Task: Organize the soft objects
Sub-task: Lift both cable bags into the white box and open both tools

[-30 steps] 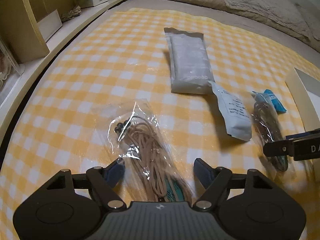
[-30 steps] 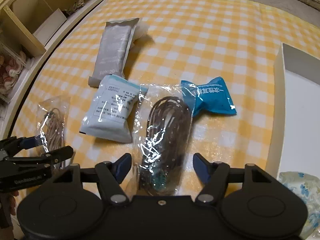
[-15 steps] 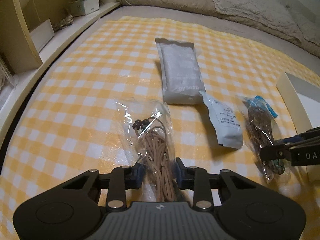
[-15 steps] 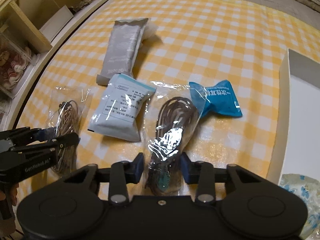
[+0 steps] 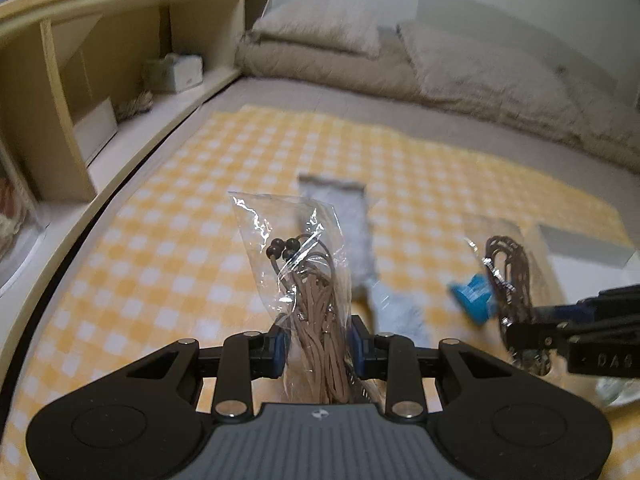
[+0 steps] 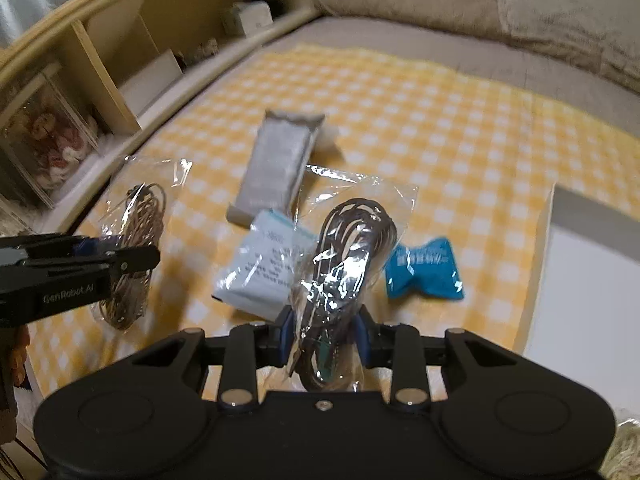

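Left claw (image 5: 318,346) pinches a tan cord bag (image 5: 308,280); right claw (image 6: 324,334) pinches a dark cord bag (image 6: 344,248), likely bound for the box (image 6: 584,280) at 3 o'clock.

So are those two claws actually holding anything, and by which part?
Yes. The left gripper pinches the tan cord bag by its lower end; the right gripper pinches the dark cord bag likewise.

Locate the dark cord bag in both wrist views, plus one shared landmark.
Left wrist: dark cord bag at right edge, pinched by the right gripper coming in from the right.
Right wrist: dark cord bag at centre, standing up between the right gripper fingers.
Shared landmark: grey pouch on the yellow check cloth, beyond the bag in both.
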`<state>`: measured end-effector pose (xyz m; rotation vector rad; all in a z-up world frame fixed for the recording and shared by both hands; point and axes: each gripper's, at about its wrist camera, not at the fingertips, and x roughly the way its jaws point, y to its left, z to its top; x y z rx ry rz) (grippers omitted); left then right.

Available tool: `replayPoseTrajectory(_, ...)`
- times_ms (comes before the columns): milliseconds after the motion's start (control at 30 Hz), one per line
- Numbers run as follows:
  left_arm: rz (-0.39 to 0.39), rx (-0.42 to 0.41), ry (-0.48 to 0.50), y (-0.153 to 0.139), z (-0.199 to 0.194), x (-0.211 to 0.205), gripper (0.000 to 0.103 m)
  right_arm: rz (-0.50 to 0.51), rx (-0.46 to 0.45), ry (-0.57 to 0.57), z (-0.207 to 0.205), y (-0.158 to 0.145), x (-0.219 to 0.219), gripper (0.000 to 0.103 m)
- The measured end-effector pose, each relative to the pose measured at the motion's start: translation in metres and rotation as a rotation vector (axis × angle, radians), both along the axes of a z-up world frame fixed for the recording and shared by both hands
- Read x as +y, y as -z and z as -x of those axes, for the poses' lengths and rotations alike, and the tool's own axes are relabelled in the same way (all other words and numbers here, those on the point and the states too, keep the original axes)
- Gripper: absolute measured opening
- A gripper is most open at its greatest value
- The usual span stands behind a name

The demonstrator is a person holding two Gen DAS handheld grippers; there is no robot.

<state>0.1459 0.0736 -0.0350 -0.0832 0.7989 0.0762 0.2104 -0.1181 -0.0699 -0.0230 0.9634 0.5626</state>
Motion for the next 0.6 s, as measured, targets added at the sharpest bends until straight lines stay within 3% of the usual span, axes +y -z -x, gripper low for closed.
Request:
replayPoseTrajectory(267, 0.050, -0.058, 0.049, -0.021, -0.008, -0.031, 0.032, -0.023, -0.127, 0.032, 0.011, -0.034, -0.034, 0.032)
replayPoseTrajectory(600, 0.098, -0.115, 0.171, -0.035, -0.025, -0.090, 0.032, -0.041, -0.206, 0.184, 0.015, -0.056, -0.103, 0.032)
